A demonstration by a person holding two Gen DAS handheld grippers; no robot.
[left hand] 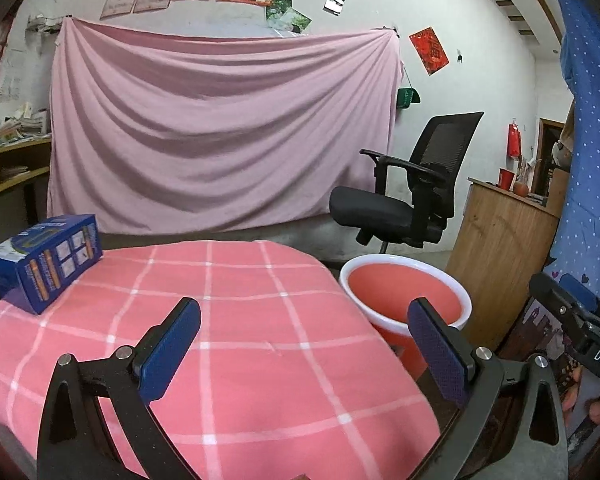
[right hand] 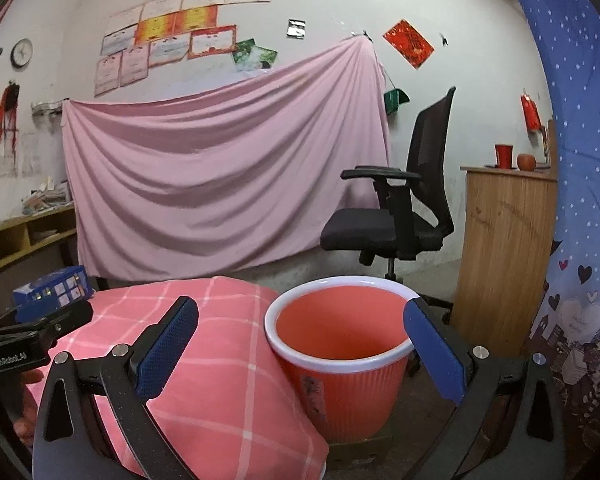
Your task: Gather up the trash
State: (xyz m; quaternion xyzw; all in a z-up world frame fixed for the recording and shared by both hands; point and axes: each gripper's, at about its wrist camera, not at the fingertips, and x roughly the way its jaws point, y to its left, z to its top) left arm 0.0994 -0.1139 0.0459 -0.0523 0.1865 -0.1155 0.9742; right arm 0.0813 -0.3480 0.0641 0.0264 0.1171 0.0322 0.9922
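A blue cardboard box (left hand: 46, 262) lies at the far left corner of the table's pink checked cloth (left hand: 240, 320); the right wrist view shows the box (right hand: 54, 290) at the left too. An orange bin with a white rim (left hand: 404, 258) stands off the table's right edge, and nothing shows inside it in either view. My left gripper (left hand: 304, 308) hovers open over the cloth with nothing between its fingers. My right gripper (right hand: 302, 304) is open as well, its blue pads framing the bin's rim (right hand: 340, 280) without touching it.
A black office chair (right hand: 400, 220) stands behind the bin. A wooden cabinet (right hand: 508, 240) and a blue dotted curtain (right hand: 580, 160) close off the right side. A pink sheet (left hand: 220, 128) hangs on the back wall, with shelves (left hand: 12, 168) at the left.
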